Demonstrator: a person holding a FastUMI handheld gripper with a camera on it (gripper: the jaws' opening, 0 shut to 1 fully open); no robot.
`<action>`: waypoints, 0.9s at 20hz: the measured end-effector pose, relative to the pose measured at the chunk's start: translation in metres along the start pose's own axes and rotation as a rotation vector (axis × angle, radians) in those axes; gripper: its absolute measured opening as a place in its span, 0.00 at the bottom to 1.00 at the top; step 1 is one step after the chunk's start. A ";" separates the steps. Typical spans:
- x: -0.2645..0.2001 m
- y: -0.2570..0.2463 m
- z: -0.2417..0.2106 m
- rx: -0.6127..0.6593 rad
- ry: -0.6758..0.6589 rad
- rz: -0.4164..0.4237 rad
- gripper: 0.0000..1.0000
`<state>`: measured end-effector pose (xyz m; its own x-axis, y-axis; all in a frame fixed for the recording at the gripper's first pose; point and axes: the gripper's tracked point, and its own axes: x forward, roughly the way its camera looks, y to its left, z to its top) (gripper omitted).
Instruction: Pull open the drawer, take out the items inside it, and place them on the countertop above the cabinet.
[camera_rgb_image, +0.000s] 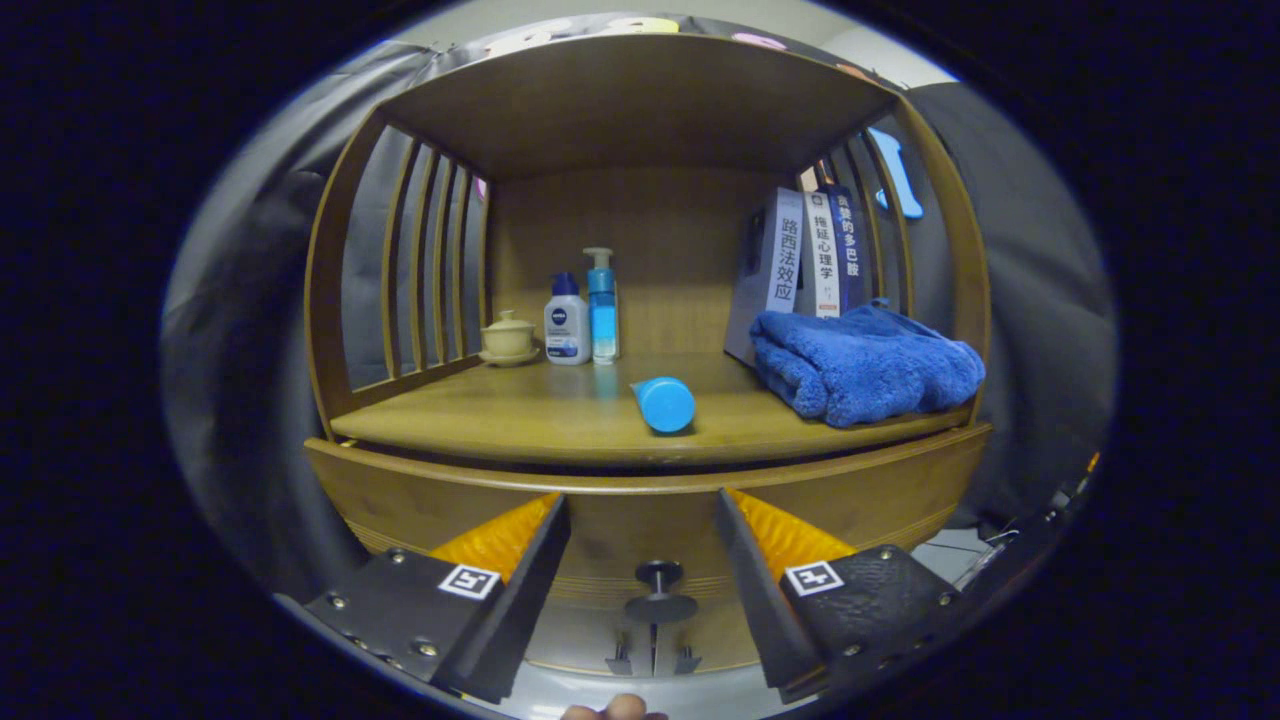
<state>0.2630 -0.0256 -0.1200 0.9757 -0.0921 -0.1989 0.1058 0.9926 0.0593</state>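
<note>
I hold gripper (644, 520) fingers spread apart, drawer knob (658, 590) between them, untouched. Drawer (880, 490) closed under countertop (560, 415). Blue tube (662, 403) lies near countertop's front edge; blue towel (862, 365) at right edge.

The brown wooden cabinet (640, 100) looked smooth, with a soft shine on its countertop (540, 415). On that top, the thick blue cloth towel (865, 365) at the right looked fluffy and rough. Behind the towel stood paper books (805, 255) with smooth covers. At the back left, the small cream lidded cup (508, 337) looked glossy, and beside it two plastic bottles (582, 318) shone. The blue plastic tube (664, 403) lying near the front looked smooth and matt. Below the top, the drawer's dark round knob (659, 590) looked like matt metal, between the gripper (642, 545)'s spread-apart fingers.
</note>
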 end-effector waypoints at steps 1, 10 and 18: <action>0.003 0.001 -0.001 0.001 0.003 0.004 0.88; 0.010 0.001 -0.001 -0.022 -0.047 0.027 0.88; -0.002 -0.003 0.014 -0.012 0.003 0.079 0.86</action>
<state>0.2639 -0.0291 -0.1058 0.9803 -0.0137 -0.1970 0.0267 0.9976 0.0631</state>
